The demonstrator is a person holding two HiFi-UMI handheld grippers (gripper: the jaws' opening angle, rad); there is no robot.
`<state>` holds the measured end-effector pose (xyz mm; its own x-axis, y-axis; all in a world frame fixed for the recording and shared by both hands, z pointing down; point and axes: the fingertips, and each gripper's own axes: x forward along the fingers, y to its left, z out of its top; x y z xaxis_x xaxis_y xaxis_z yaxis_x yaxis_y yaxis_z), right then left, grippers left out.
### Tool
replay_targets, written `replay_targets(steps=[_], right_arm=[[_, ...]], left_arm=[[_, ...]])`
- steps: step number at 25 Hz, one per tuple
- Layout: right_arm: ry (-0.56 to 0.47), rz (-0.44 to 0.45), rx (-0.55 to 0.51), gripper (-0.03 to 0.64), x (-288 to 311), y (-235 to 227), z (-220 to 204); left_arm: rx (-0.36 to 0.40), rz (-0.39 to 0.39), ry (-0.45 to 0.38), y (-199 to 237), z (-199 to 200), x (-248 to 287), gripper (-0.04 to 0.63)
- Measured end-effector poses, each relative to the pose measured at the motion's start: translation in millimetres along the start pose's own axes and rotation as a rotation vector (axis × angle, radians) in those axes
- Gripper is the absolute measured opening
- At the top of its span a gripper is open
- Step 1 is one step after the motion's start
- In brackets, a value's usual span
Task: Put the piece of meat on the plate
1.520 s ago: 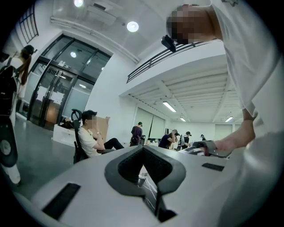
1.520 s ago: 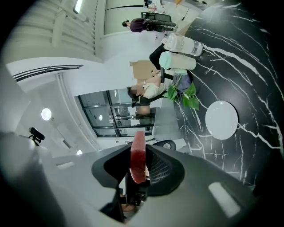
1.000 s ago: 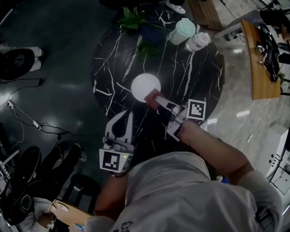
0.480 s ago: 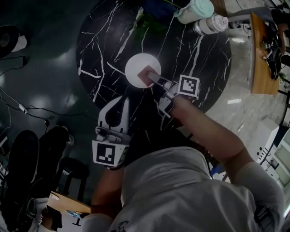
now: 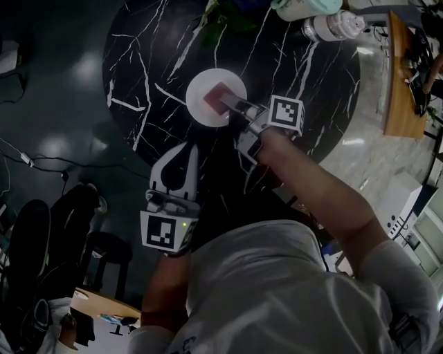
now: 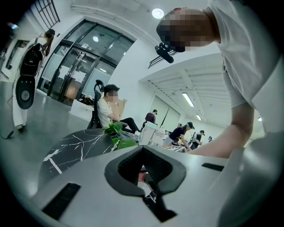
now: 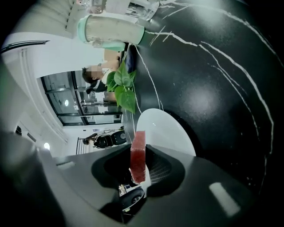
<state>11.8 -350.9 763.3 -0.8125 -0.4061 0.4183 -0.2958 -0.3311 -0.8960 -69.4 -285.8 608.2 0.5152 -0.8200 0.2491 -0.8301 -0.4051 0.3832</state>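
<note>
Right, your right gripper (image 5: 226, 105) has the piece of meat (image 5: 215, 95) pinched between its jaws. They're only partly closed, and the pads press on the slab's two flat faces. In the right gripper view the red slab stands on edge in the grip, poking out past the jaw tips toward the plate. From the head view the meat sits over the white plate (image 5: 199, 104), on the side of it nearest your right hand, with its outer end well inside the rim. Whether the meat touches the plate's surface, I can't tell from either view.

Now your left gripper (image 5: 189, 148): its jaws are together, tips meeting, with nothing between them. It hangs on your side of the plate, well apart from it, above the near part of the black marble table (image 5: 149, 62), and points roughly toward the plate.

Beyond the plate, at the far side of the table, green leaves (image 5: 223, 26) lie nearest to it. A pale green cup (image 5: 299, 8) and a clear bottle (image 5: 333, 26) lie farther off, out past the plate on your right-hand side.
</note>
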Motion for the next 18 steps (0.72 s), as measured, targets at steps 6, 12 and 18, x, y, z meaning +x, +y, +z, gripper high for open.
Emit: replay_targets(steps=[6, 12, 18], right_arm=[[0.014, 0.003, 0.046, 0.089, 6, 2, -1], [0.003, -0.034, 0.041, 0.132, 2, 4, -3], [0.007, -0.101, -0.018, 0.187, -2, 7, -6]], left_arm=[[-0.007, -0.007, 0.002, -2, -1, -1, 0.006], [-0.011, -0.013, -0.005, -3, 5, -5, 0.006], [-0.012, -0.021, -0.010, -7, 12, -13, 0.006]])
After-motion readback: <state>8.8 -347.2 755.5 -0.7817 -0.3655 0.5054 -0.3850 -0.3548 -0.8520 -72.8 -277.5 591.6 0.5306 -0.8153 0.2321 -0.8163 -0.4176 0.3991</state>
